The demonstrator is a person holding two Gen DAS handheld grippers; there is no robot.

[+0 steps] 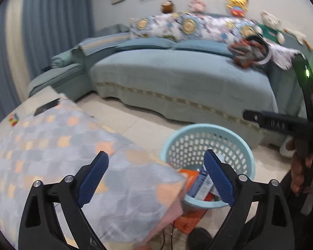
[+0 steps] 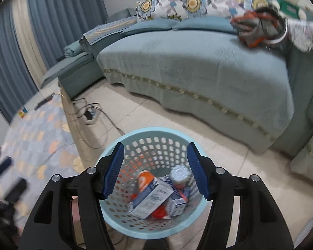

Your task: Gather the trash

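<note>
Blue ribbed pads marked both tools, and we took the pale blue basket (image 2: pixel 135 227) as our landmark. Nearest to us, the right gripper (image 2: pixel 154 170) hung directly above the basket's mouth, its jaws set moderately apart with nothing between them. Below it, down in the basket, lay the trash already collected: a white milk carton (image 2: pixel 150 200) on its side with its long axis running diagonally, an orange can (image 2: pixel 145 178) behind it, and a foil-topped cup (image 2: pixel 179 175) beside that. The left gripper (image 1: pixel 156 179) stood wide and empty, set off to the table side of the basket, above the patterned tablecloth (image 1: pixel 52 145), so we judged the right hand the nearer one to the basket. Beyond the basket lay tiled floor, then the teal sofa (image 2: pixel 198 66). We saw no loose trash on the tablecloth from either wrist view, though much of it was blurred.
</note>
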